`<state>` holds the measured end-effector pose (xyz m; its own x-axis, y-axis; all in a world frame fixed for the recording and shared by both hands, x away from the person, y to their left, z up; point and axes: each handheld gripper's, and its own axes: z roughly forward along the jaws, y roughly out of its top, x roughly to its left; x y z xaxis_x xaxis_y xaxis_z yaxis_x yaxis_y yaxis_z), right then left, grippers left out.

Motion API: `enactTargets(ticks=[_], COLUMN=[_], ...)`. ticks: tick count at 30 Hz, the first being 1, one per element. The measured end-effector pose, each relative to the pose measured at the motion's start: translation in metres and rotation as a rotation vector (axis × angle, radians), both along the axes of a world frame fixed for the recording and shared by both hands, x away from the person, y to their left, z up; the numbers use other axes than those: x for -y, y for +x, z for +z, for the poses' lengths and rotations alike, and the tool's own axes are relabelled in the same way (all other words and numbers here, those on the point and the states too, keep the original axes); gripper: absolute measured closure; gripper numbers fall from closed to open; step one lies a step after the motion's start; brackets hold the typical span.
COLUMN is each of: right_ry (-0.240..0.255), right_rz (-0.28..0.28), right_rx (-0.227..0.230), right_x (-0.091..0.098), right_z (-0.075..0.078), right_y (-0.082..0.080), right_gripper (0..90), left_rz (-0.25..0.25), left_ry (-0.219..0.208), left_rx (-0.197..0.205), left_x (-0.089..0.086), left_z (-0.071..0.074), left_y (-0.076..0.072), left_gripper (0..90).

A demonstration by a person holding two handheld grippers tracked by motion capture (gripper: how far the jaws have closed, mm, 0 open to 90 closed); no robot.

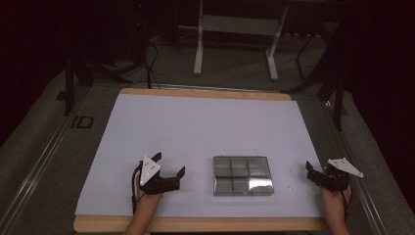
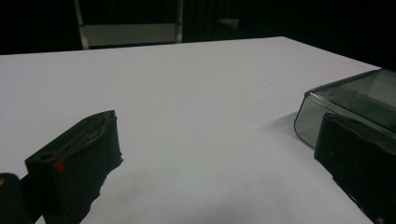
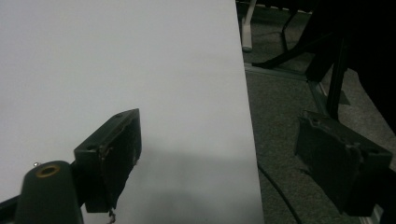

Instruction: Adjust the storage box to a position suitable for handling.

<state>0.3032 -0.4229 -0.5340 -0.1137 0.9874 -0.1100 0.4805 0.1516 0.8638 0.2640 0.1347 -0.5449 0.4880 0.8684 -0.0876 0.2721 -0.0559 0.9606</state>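
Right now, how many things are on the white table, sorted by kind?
Clear plastic boxes with compartments: 1
Grippers, both open and holding nothing: 2 (left gripper, right gripper)
Tiny specks on the white sheet near the right gripper: about 2, too small to tell what they are
Total: 5

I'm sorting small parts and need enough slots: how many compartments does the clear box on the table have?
6. The clear box is divided into two rows of three: three compartments along its far side, three along its near side. Glare on the near right corner blurs that one somewhat.
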Motion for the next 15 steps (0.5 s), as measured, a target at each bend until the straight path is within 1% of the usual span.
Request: enactTargets(ticks=[1, 3, 5, 6, 8, 12, 15], right_ry=[-0.007, -0.037, -0.042, -0.042, -0.013, -0.011, -0.007], right_rz=[0.002, 0.010, 0.013, 0.013, -0.006, -0.012, -0.017], right_rx=[-0.003, -0.014, -0.018, -0.018, -0.018, -0.012, 0.005], right_x=[-0.0010, -0.0038, -0.0043, -0.0043, -0.0014, -0.0007, -0.0003], right_z=[-0.0002, -0.0010, -0.0011, -0.0011, -0.0006, -0.0004, 0.0003], right_y=[0.0001, 0.0012, 0.0015, 0.0015, 0.0015, 0.0013, -0.0002], right_gripper=[15.1, 15.1, 15.1, 15.1, 15.1, 14.9, 14.3], left_rz=[0.000, 0.000, 0.000, -0.003, -0.001, -0.008, -0.018], left_ry=[0.001, 0.004, 0.004, 0.010, 0.011, 0.014, 0.007], left_rx=[-0.001, -0.001, -0.001, -0.008, -0.004, -0.009, -0.020], left_x=[0.0004, 0.0006, 0.0006, 0.0012, 0.0015, 0.0017, 0.0013], left_z=[0.0000, 0.0001, 0.0001, 0.0001, 0.0001, 0.0002, 0.0004], left_y=[0.0001, 0.0001, 0.0001, 0.0006, 0.0003, 0.0007, 0.0015], left_gripper=[0.7, 0.9, 0.9, 0.9, 0.9, 0.8, 0.9])
